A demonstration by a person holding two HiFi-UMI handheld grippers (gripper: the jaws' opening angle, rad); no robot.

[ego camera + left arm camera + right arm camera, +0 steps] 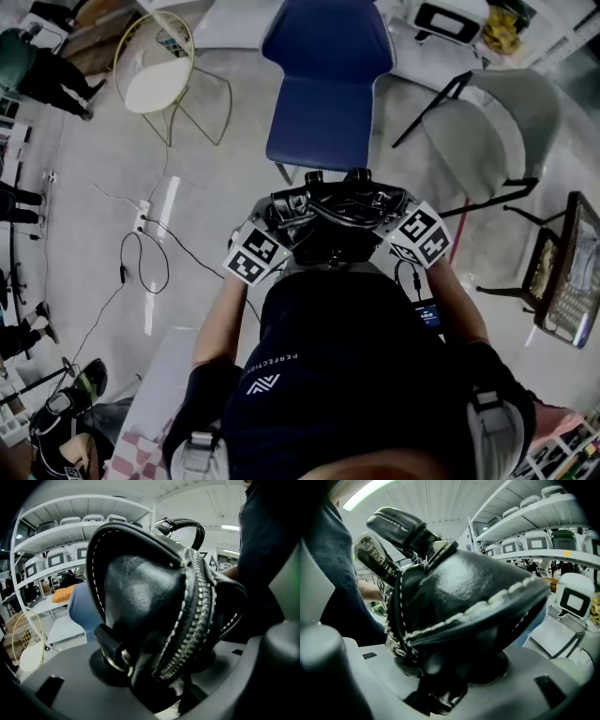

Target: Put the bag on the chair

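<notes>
A black leather bag with white stitching, a zip and a curved handle hangs in the air close to my chest. My left gripper is shut on its left end and my right gripper on its right end. The blue chair stands just beyond the bag, its seat bare. In the left gripper view the bag fills the space above the left gripper, with the blue chair behind it. The right gripper view shows the bag pinched in the right gripper.
A grey chair stands right of the blue one, a round wire-frame chair to its left. A power strip with cables lies on the floor at left. A dark table is at the right. A person stands at far left.
</notes>
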